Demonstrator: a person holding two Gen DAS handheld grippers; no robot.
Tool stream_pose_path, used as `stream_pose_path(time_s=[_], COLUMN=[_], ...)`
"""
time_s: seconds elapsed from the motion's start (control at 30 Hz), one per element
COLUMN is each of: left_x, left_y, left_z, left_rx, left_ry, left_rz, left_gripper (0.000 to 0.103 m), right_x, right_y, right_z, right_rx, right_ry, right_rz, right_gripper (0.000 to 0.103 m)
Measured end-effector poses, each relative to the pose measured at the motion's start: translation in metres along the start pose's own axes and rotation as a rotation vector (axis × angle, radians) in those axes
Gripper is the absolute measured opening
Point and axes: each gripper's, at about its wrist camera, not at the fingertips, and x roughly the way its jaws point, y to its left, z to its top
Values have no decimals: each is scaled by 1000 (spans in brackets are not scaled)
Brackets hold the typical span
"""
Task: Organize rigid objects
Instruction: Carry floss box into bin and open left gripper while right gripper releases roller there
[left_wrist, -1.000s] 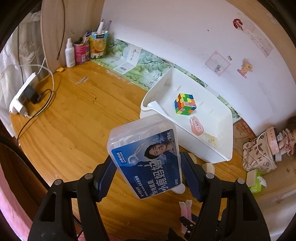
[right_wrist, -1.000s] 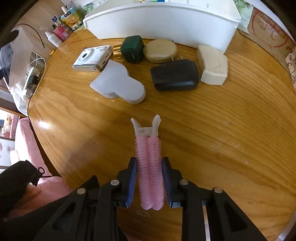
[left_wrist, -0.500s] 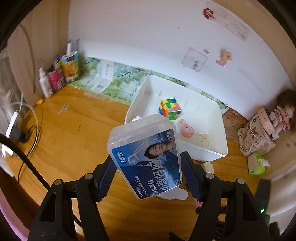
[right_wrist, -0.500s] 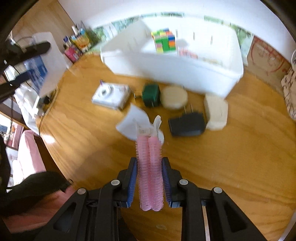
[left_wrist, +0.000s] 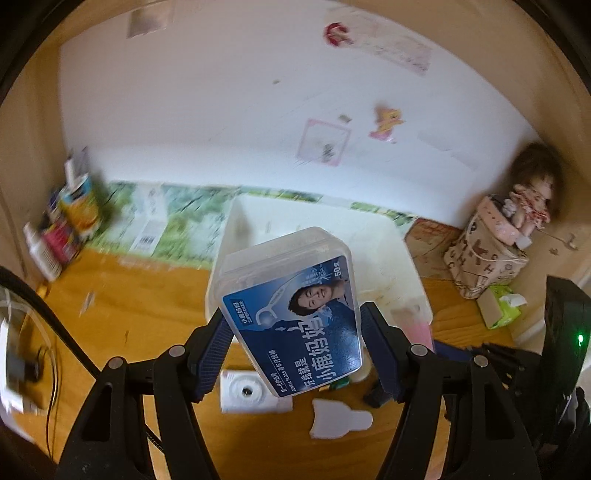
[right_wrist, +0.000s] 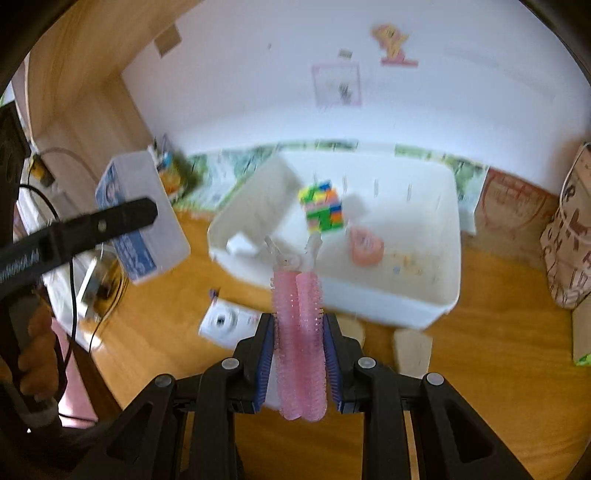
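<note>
My two loads over the worktop, the bin against the wall

My left tongs (left_wrist: 293, 334) carry the floss box (left_wrist: 291, 310) left of the bin (right_wrist: 439, 295); my right tongs (right_wrist: 298, 363) carry the hair rollers (right_wrist: 299, 343) before its near wall. In the bin lie a puzzle cube (right_wrist: 322, 206) and, right of it, perhaps a small case (right_wrist: 365, 245). On the worktop (right_wrist: 480, 369) before the bin lies a camera (right_wrist: 227, 321).

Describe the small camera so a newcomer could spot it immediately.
Find the white bin on the wooden table. On the tabletop just in front of its left corner lies the white compact camera. Its round dark lens sets it apart from the plain beige pieces nearby.
</note>
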Motion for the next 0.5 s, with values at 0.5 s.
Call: stream_pose_path(time_s=[0.5], left_x=[40], left_y=[-14], left_z=[20], left_rx=[174], left_ry=[-135], left_rz=[-90], left_gripper=[72], right_x=[9], right_y=[-32], right_z=[12], right_rx=[120], right_ry=[-402], right_rz=[-116], right_gripper=[26])
